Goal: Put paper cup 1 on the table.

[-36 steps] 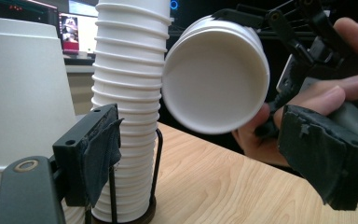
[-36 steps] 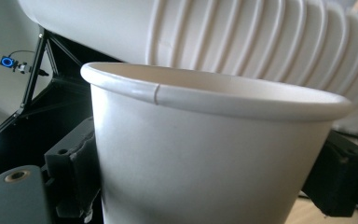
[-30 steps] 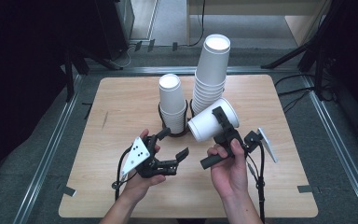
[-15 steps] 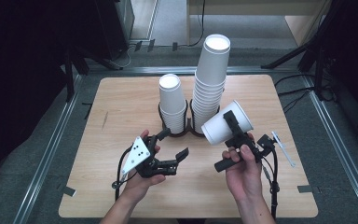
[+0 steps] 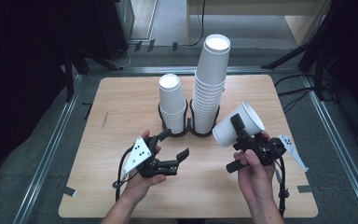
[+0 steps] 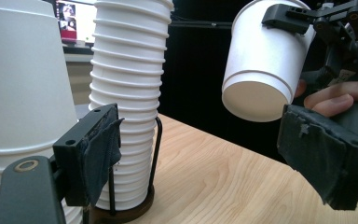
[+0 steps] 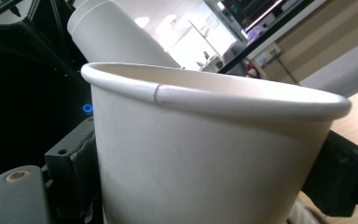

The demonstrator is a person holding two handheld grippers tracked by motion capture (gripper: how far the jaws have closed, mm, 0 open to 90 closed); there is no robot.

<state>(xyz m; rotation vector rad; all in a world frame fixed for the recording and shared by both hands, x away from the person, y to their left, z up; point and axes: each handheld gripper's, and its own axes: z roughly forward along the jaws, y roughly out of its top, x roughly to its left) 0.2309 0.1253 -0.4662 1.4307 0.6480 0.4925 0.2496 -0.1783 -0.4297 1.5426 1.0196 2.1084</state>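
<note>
Single white paper cup clamped sideways in right gripper, now carried off toward 3 o'clock from tall white cup stack, so separated and ready to place; left gripper gaping empty at 6 o'clock, unmoved.

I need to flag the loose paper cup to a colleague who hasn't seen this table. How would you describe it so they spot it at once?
Start from the two stacks of white paper cups in the black double holder at the middle of the light wooden table. Just to their right, the right gripper holds a single white paper cup off the table. Unlike the nested, upright cups, it is alone, tilted and in mid-air.
</note>
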